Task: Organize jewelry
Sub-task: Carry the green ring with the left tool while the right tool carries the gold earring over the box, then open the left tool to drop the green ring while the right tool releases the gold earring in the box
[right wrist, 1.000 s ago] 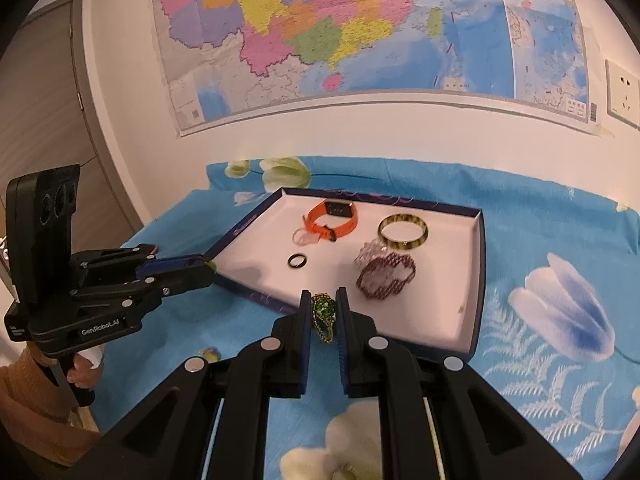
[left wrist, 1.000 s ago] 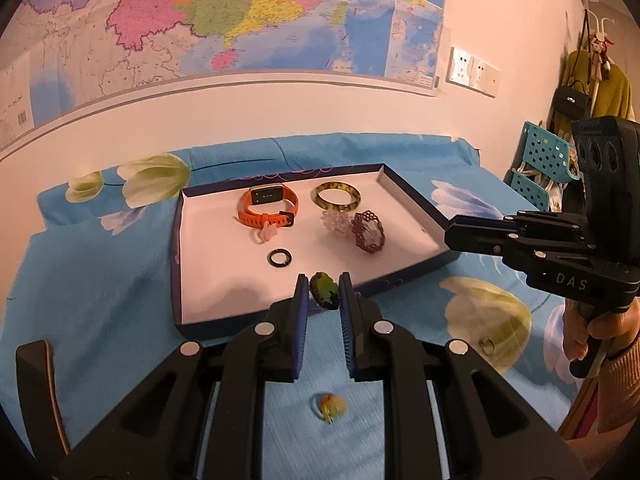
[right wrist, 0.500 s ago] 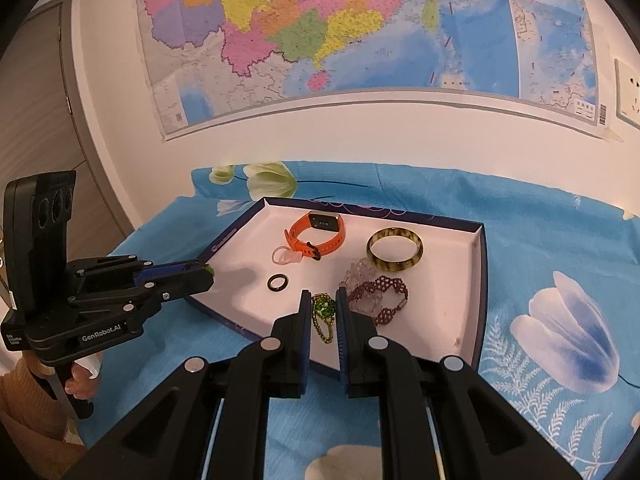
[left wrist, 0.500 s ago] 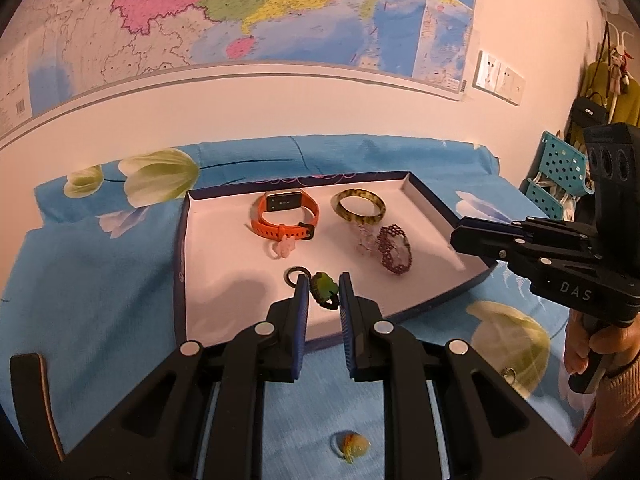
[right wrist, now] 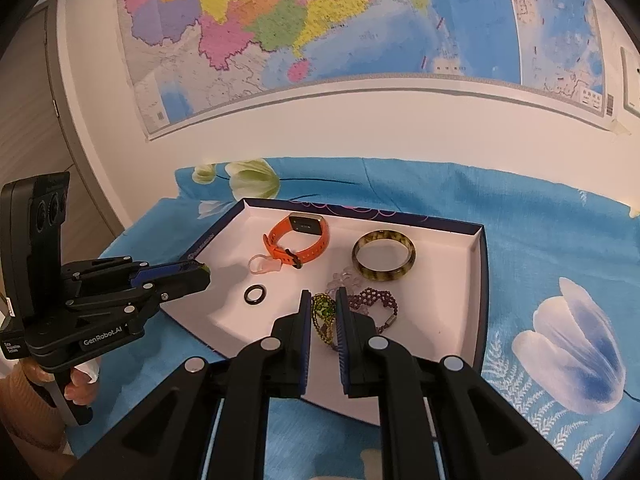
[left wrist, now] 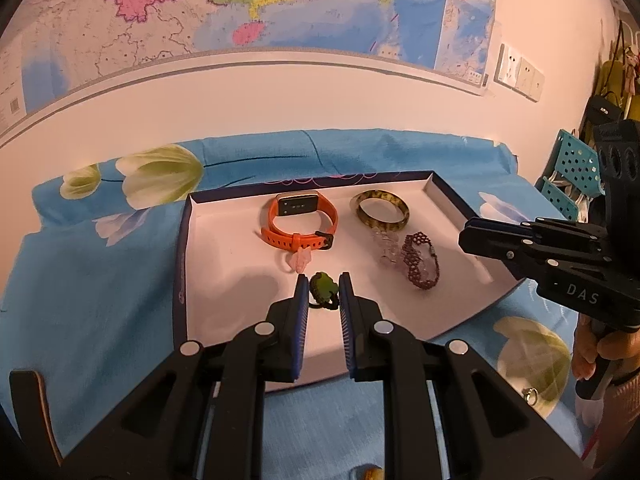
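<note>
- Our left gripper (left wrist: 324,290) has its jaws nearly closed on a small green piece (left wrist: 323,286), pinched at the tips of the blue pads; it hangs over the near part of the tray (left wrist: 181,264).
- Our right gripper (right wrist: 324,312) is likewise clamped narrow on a green beaded chain (right wrist: 323,316), whose loop dangles between the fingers above the tray's near edge.
- The tray, white inside with a dark blue rim, sits on the blue flowered cloth (left wrist: 80,280).
- Toward the tray's far edge lie the orange watch (left wrist: 300,220) and, to its right, the mottled bangle (left wrist: 380,209).
- Just this side of the bangle we see a clear bead bracelet (left wrist: 386,249) touching a dark purple bead bracelet (left wrist: 420,266).
- A pale pink ring (right wrist: 262,267) lies against the watch strap; a black ring (right wrist: 255,294) rests nearer the tray's left edge.
- A small ring (left wrist: 530,394) lies on the cloth outside the tray's right corner.
</note>
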`<state>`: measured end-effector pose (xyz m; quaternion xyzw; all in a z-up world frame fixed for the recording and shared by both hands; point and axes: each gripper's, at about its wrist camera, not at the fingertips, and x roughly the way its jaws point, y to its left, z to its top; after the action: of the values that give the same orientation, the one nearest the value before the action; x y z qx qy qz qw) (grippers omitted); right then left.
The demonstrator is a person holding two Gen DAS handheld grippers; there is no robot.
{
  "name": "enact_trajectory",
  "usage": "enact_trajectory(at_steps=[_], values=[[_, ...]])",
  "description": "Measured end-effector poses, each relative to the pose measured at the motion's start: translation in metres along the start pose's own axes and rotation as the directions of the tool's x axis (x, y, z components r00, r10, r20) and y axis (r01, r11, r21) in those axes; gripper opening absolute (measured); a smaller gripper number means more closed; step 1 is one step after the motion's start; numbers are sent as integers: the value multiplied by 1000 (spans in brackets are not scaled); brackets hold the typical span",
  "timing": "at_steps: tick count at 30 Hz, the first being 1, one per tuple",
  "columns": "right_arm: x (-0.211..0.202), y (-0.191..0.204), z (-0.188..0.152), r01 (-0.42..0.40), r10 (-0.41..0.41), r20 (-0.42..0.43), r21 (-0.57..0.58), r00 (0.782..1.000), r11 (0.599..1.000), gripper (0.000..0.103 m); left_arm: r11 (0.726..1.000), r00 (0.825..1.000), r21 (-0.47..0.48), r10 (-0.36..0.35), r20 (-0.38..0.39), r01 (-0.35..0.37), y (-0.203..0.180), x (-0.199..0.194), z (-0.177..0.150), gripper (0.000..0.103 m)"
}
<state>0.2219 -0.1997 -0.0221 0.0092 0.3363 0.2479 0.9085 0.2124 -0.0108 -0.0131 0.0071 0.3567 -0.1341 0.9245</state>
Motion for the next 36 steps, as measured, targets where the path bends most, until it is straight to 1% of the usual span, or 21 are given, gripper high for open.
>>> enact_trajectory(at_steps=[18, 36], values=[[31, -10, 11, 33, -32, -53, 14, 998, 999, 10, 999, 998, -4, 44, -52, -44, 2, 34, 8, 16], [49, -18, 12, 60, -56, -95, 33, 994, 998, 10, 998, 993, -25, 61, -100, -64, 8, 53, 7, 16]])
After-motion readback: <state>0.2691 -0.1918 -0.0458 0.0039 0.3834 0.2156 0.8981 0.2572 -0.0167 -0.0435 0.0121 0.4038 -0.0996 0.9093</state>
